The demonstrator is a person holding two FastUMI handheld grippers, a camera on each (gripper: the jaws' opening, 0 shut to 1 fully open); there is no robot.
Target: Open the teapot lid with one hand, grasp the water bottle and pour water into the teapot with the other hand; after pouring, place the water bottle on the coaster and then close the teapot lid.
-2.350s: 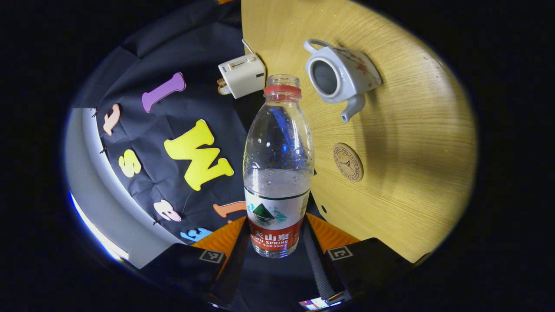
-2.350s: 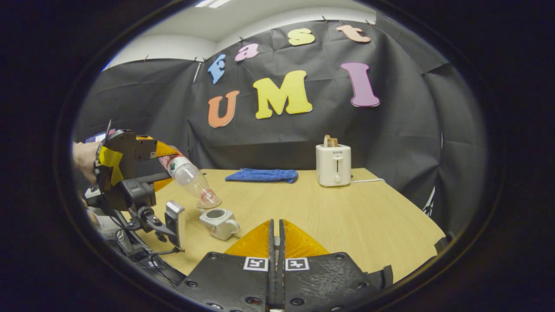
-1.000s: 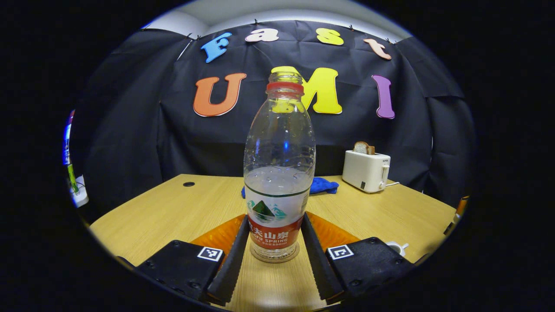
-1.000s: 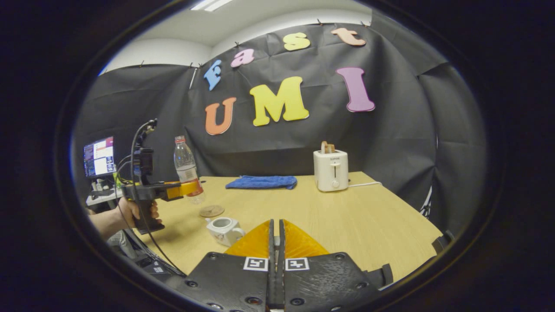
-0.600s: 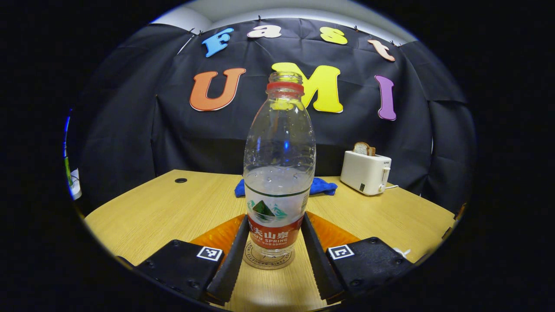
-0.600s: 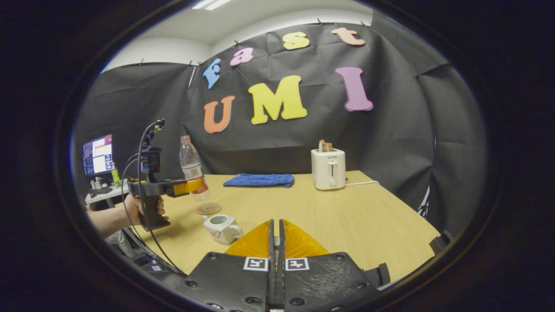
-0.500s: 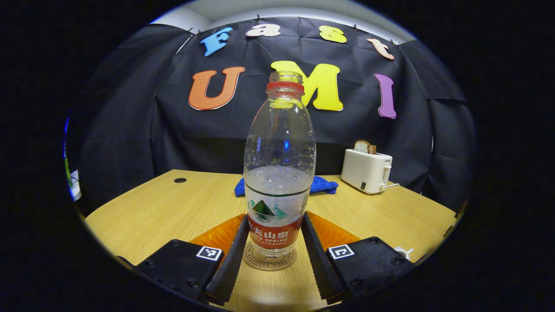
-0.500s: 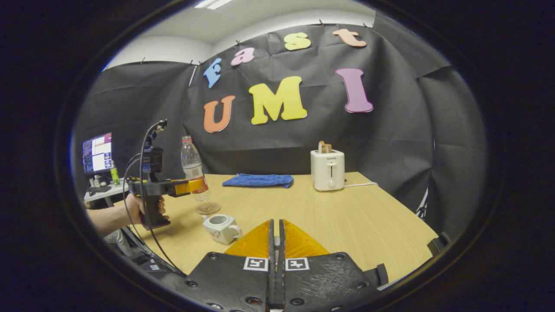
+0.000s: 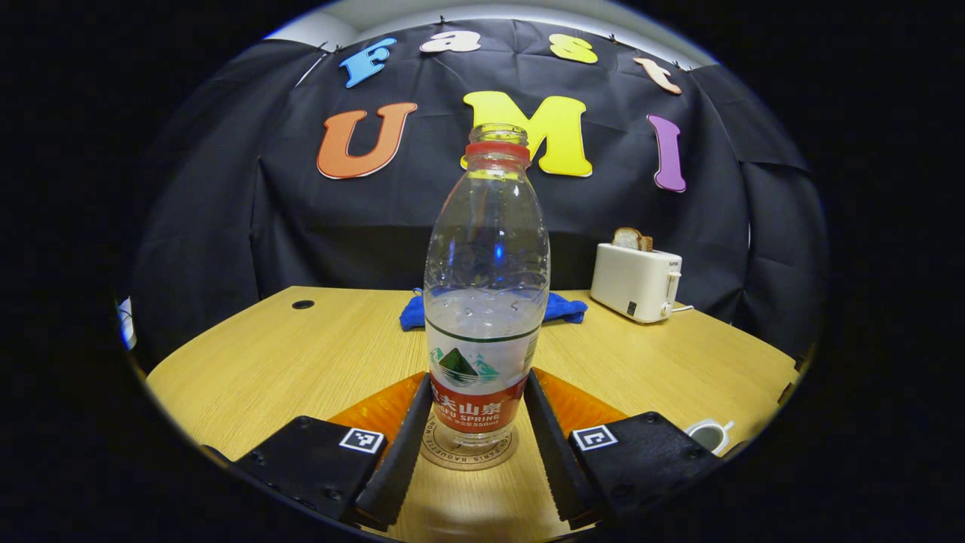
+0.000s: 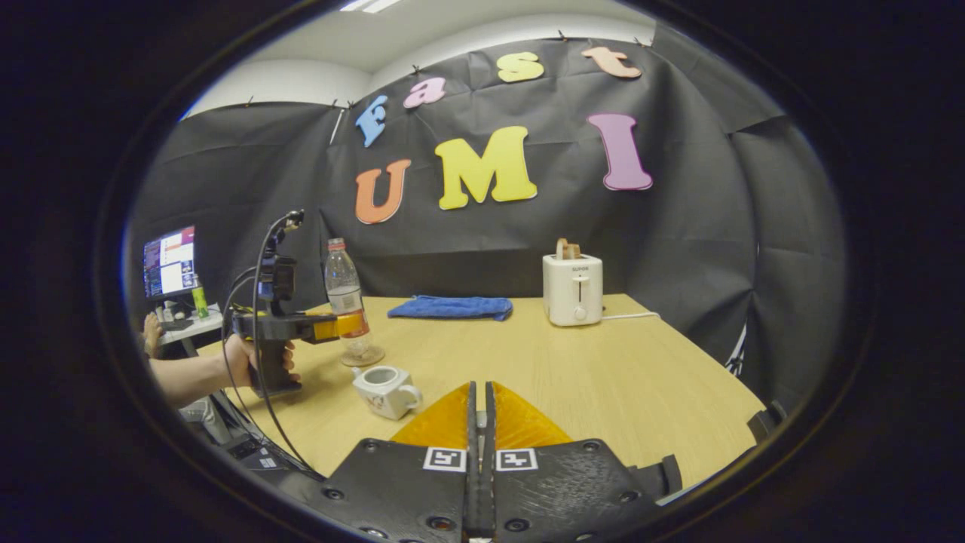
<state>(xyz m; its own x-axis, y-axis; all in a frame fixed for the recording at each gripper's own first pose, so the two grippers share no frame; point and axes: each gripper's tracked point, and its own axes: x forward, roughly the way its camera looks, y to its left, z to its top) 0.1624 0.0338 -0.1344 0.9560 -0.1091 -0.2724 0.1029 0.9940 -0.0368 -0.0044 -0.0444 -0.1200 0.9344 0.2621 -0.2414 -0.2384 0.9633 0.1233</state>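
The left gripper pinches the water bottle low on its label, both fingers pressed against its sides — the bottle stands upright with its base on the round coaster on the wooden table. In the right gripper view the lidless teapot sits just beside the coaster, toward the near table edge, while the right gripper has its fingers pressed together. Behind the bottle lie a blue cloth and a toaster — bare tabletop spreads to the right.
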